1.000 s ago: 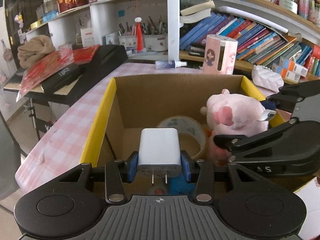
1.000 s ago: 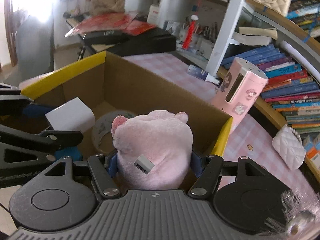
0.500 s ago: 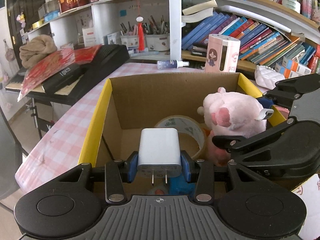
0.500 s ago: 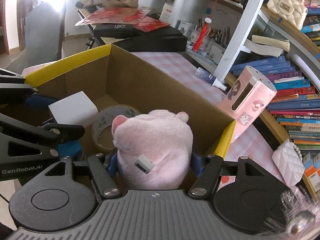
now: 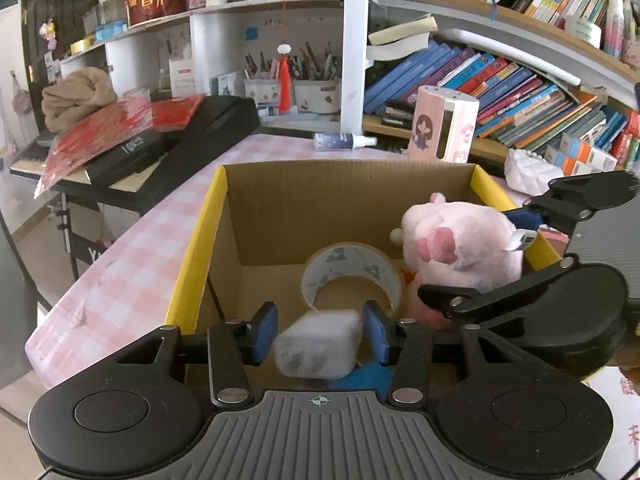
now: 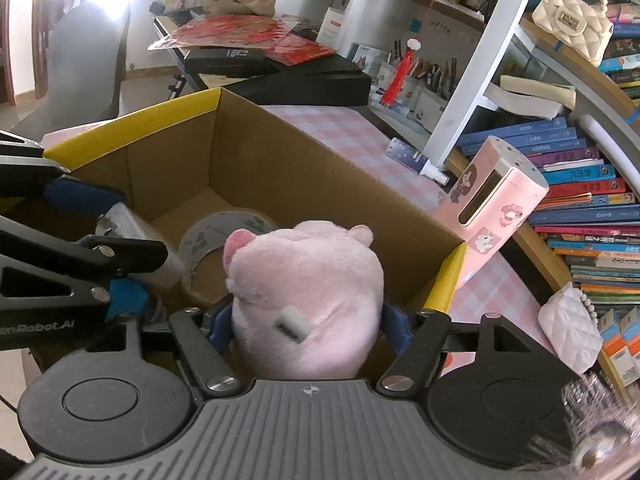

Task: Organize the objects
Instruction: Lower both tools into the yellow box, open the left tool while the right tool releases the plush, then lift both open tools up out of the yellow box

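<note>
Over the cardboard box point(image 5: 352, 200), the left gripper point(image 5: 320, 334) is opening, its blue pads clear of the blurred white charger point(image 5: 318, 346) between them, while the right gripper point(image 6: 306, 322) clasps the pink plush toy point(image 6: 308, 296) beside the tape roll point(image 5: 352, 272).

Your left gripper point(image 5: 320, 334) is opening its fingers point(image 5: 264, 332), and the white charger point(image 5: 318, 350), upright before, now drops blurred between them into the cardboard box point(image 5: 348, 200).
</note>
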Action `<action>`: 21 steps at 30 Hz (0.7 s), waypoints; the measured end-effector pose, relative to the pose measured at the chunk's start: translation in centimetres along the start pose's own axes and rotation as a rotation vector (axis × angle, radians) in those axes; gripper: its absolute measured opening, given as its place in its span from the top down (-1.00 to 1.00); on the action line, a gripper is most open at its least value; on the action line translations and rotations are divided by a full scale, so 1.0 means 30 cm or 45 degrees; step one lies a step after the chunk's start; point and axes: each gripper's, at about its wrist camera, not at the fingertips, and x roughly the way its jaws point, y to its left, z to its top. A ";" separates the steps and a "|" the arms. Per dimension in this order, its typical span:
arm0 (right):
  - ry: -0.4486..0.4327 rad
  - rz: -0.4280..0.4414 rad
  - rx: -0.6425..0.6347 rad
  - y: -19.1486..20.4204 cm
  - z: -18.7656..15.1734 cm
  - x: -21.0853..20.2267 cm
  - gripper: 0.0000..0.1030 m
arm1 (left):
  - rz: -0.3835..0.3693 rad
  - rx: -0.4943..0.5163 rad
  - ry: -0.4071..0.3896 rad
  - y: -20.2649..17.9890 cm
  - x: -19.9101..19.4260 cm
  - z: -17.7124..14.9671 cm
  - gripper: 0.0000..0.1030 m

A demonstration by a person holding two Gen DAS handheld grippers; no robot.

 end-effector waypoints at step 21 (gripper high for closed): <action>-0.280 -0.166 0.159 0.023 -0.039 -0.219 -0.65 | 0.059 -0.100 -0.216 0.068 -0.199 -0.024 -0.51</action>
